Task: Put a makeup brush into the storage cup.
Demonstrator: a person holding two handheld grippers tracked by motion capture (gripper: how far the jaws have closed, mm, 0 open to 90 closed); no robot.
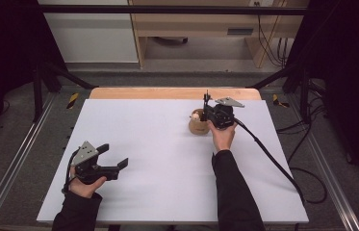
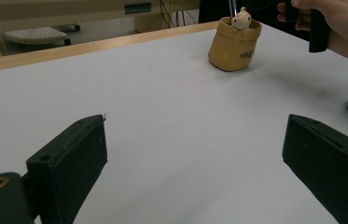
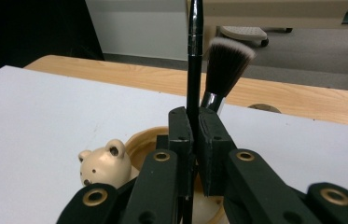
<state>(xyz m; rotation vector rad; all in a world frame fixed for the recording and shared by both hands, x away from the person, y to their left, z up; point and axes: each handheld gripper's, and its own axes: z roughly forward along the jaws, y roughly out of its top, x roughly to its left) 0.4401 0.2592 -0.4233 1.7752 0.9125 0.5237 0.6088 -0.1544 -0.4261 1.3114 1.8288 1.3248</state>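
Observation:
A tan pouch [image 1: 197, 126] stands on the white tabletop [image 1: 158, 159] toward the far right. Inside it are a cream bear-headed piece [image 3: 104, 163] and a makeup brush [image 3: 225, 60] with dark, pale-tipped bristles. My right gripper [image 3: 195, 126] hovers over the pouch's mouth [image 3: 146, 137], shut on a thin black stick [image 3: 194, 56] that stands upright; its lower end is hidden behind the jaws. At the near left my left gripper [image 1: 114, 155] rests low over the table, open, with nothing between its jaws. From there the pouch [image 2: 232, 46] and bear [image 2: 241, 18] lie far ahead.
A strip of wooden table edge [image 1: 167, 93] runs along the far side of the white surface. The right gripper's cable [image 1: 273, 159] trails across the right part of the table to the floor. Metal frame rails [image 1: 13, 168] flank both sides.

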